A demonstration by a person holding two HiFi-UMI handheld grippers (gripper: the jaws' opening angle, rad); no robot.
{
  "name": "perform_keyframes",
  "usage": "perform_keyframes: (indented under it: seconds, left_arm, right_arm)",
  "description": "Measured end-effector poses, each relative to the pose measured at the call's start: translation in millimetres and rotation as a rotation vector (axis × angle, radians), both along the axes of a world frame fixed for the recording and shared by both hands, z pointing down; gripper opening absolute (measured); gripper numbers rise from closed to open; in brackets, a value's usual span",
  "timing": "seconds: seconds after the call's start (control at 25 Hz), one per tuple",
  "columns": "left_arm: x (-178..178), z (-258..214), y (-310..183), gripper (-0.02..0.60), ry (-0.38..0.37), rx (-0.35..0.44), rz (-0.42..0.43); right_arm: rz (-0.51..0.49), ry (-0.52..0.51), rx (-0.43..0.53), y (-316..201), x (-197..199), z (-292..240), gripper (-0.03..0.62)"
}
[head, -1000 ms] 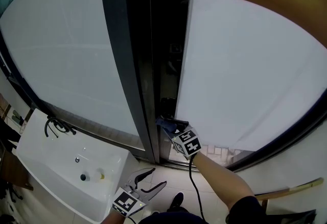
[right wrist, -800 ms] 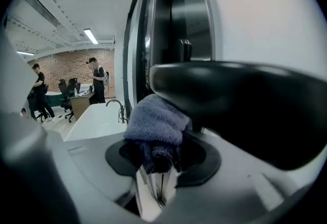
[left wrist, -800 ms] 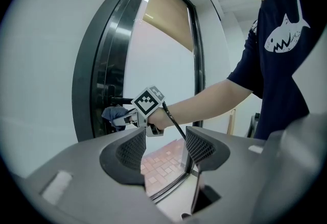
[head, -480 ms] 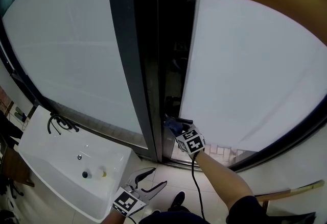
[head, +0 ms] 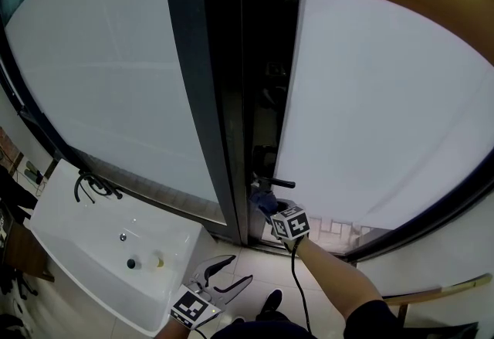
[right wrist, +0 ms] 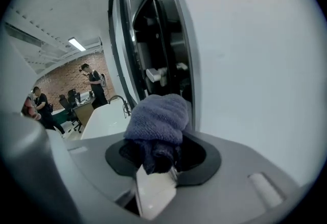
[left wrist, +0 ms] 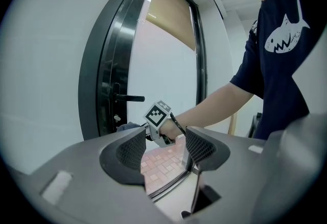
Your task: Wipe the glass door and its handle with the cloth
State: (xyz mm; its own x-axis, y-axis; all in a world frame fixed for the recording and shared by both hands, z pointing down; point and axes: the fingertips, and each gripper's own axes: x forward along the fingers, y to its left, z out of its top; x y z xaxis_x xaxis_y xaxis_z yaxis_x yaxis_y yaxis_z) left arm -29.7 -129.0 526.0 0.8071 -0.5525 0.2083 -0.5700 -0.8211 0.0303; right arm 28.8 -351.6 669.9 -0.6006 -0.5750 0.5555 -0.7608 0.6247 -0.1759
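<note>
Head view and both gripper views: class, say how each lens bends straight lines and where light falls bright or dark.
Head view: the straight door frame bows into a curve; the glass door glows evenly white, the gap beside it near black. Left gripper view: the frame curves too, corners vignetted dark. Right gripper view: the cloth looms large, corners dark.

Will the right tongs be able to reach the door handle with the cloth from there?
Probably yes: the right tongs hold the cloth just below the door handle, with nothing between them.
</note>
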Motion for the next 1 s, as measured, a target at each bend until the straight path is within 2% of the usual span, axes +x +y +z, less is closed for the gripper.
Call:
perform_keyframes:
  seconds: [0.2,0.32,0.68,0.88,1.0]
  left_arm:
    - [-5,1,-2,0.242,-0.007,-0.022,-0.022]
    - [-7,1,-3,0.242,-0.005,-0.023,-0.035]
    - [-4,12,-5,0.242,-0.02,-0.026,-0.022]
    - [2,0,-6,0.242,0.0,-0.011,-0.009]
    - [0,6,-3,0.242,-0.005,-0.023,-0.008]
  right_arm:
    - [-0.007,-0.058,-0.016,-24,-27,-5,0.155]
    - [0.005,-0.065,-0.021,-34,-30,-9,0.155]
    - [0.035,-0.105,0.077,-37,-5,-38,0.153]
    - [0.098,-0.166,0.092,-32,15,-51,0.152]
    - [0.097,-0.179,0.069,-23,16,-47,0.152]
